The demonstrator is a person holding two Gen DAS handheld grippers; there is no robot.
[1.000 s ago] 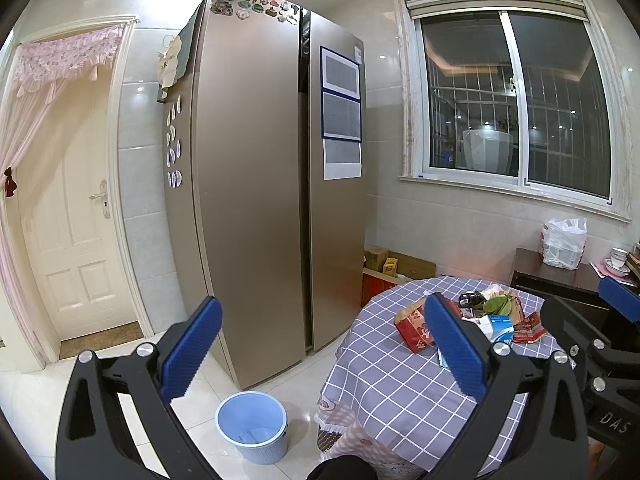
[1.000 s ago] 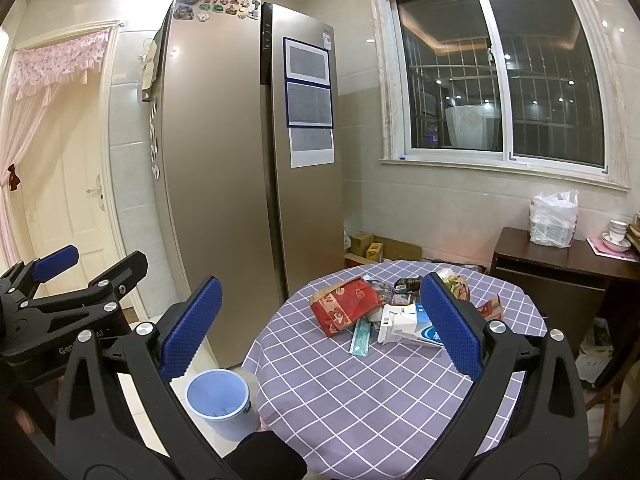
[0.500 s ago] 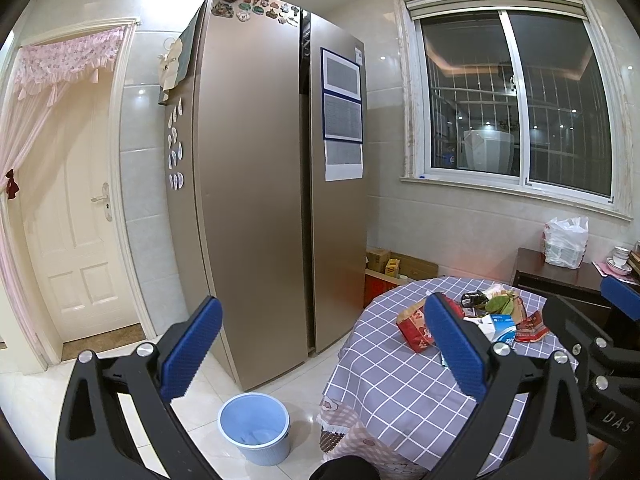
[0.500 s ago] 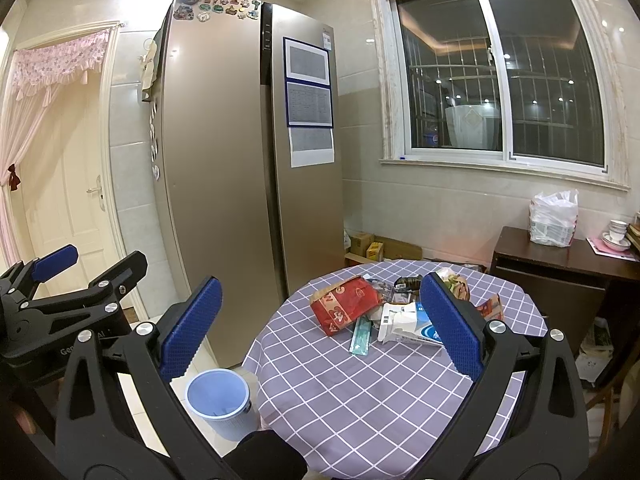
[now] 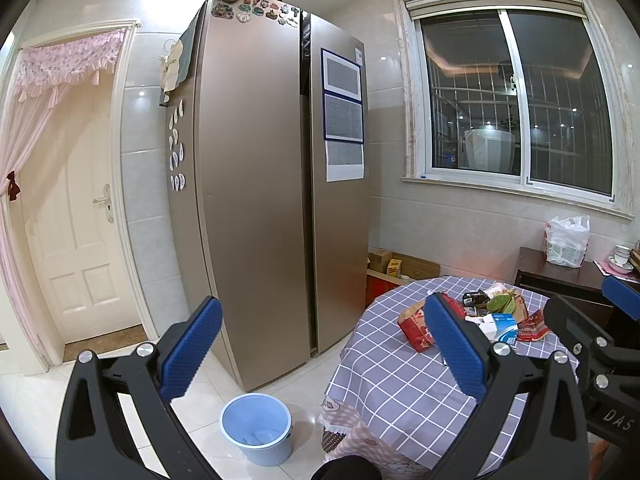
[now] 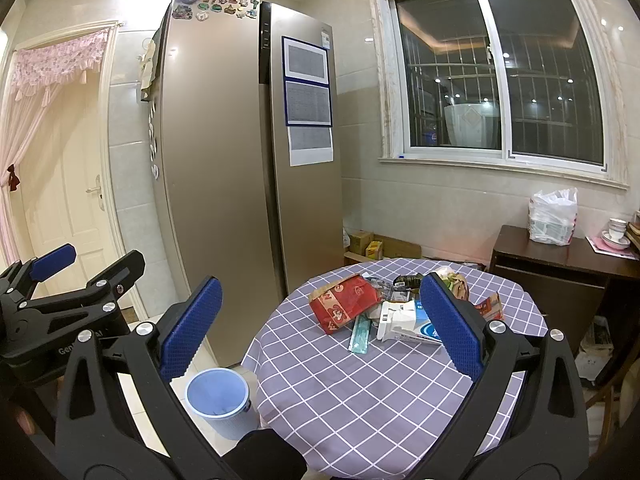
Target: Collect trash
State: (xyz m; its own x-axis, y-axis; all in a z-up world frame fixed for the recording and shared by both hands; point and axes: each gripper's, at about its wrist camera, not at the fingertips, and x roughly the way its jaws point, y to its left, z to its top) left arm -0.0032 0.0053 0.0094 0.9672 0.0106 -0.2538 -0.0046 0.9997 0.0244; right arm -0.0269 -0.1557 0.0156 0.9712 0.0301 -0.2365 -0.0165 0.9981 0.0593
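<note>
Both claws, left [image 5: 323, 350] and right [image 6: 320, 328], spread empty; right pad hides some table trash [image 6: 362, 308].

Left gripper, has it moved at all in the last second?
Yes, slightly. In its own view the blue bin and the fridge sit a little further right than before, so the left gripper swung slightly left.

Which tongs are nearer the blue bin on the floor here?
Probably the left. The left tongs hang open over the floor, with the blue bin just below and ahead. The right tongs hang open over the round table, the bin off to their left.
</note>
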